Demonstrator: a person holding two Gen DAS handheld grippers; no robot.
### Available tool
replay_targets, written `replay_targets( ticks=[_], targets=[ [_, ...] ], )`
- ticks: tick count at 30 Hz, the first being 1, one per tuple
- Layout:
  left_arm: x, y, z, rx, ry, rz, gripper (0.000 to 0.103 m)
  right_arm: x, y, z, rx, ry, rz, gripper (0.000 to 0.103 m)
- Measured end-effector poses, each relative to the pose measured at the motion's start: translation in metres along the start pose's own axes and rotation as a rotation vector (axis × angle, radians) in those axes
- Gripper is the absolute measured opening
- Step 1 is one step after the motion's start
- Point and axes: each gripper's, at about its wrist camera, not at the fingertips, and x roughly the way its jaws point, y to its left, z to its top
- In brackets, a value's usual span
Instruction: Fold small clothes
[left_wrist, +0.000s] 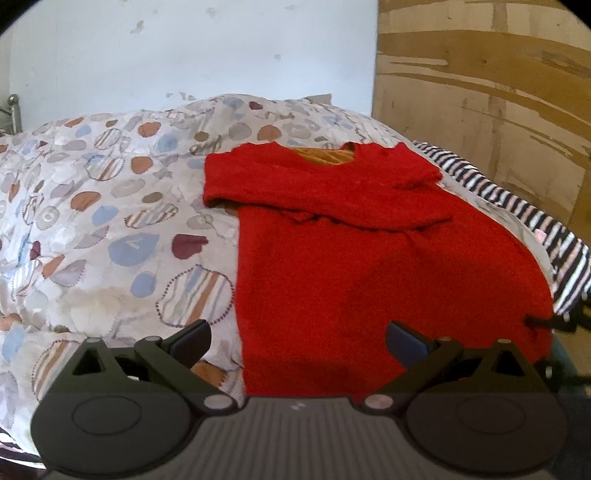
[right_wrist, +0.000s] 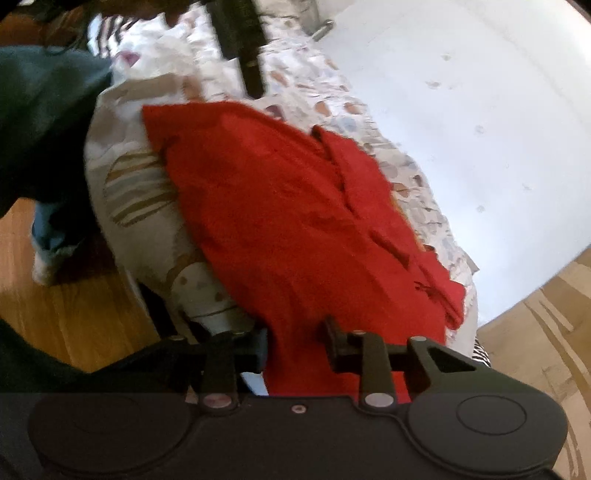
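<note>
A red knit sweater (left_wrist: 369, 266) lies flat on the patterned bedspread (left_wrist: 110, 221), its sleeves folded across the chest. My left gripper (left_wrist: 297, 341) is open, fingers spread over the sweater's near hem, holding nothing. In the right wrist view the sweater (right_wrist: 295, 206) runs away from the camera. My right gripper (right_wrist: 295, 343) has its fingers either side of the sweater's near edge with a gap between them; the red cloth passes between the fingers (right_wrist: 334, 341). The right gripper's tip shows at the sweater's right hem in the left wrist view (left_wrist: 543, 322).
A striped black-and-white garment (left_wrist: 535, 214) lies right of the sweater by a wooden panel (left_wrist: 498, 110). A white wall (left_wrist: 184, 55) is behind the bed. Wooden floor (right_wrist: 55, 295) and a person's leg (right_wrist: 44, 122) are beside the bed. The left gripper's body (right_wrist: 240, 40) is above.
</note>
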Motion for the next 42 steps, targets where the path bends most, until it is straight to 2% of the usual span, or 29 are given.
replay_targets(
  ticks=[3, 4, 5, 11, 18, 23, 27, 34, 37, 42],
  targets=[
    [-0.004, -0.005, -0.003, 0.029, -0.008, -0.013, 0.103, -0.002, -0.006, 0.002, 0.028, -0.019, -0.026, 0.020],
    [-0.004, -0.007, -0.004, 0.038, -0.011, -0.018, 0.103, -0.002, -0.008, 0.003, 0.038, -0.020, -0.020, 0.013],
    [-0.006, -0.008, -0.006, 0.048, -0.017, -0.027, 0.103, -0.002, -0.010, 0.005, 0.051, -0.021, -0.010, 0.011],
    [-0.015, -0.015, -0.018, 0.118, -0.056, -0.099, 0.103, 0.004, -0.035, 0.010, 0.192, -0.026, 0.039, 0.010],
    [-0.013, -0.040, -0.035, 0.288, -0.074, -0.143, 0.103, 0.029, -0.084, 0.019, 0.418, -0.036, 0.127, 0.010],
    [0.000, -0.067, -0.048, 0.401, -0.065, -0.098, 0.103, 0.055, -0.113, 0.029, 0.467, -0.037, 0.185, 0.010],
    [0.019, -0.085, -0.057, 0.481, -0.028, -0.069, 0.102, 0.070, -0.124, 0.029, 0.523, -0.023, 0.222, 0.010],
    [0.042, -0.085, -0.059, 0.494, 0.004, 0.045, 0.097, 0.075, -0.127, 0.025, 0.563, -0.030, 0.234, 0.010],
    [0.044, -0.078, -0.060, 0.505, 0.008, 0.110, 0.093, 0.076, -0.130, 0.024, 0.602, -0.032, 0.241, 0.010],
    [0.039, -0.067, -0.065, 0.543, -0.017, 0.214, 0.077, 0.078, -0.131, 0.019, 0.649, -0.035, 0.245, 0.010]
  ],
)
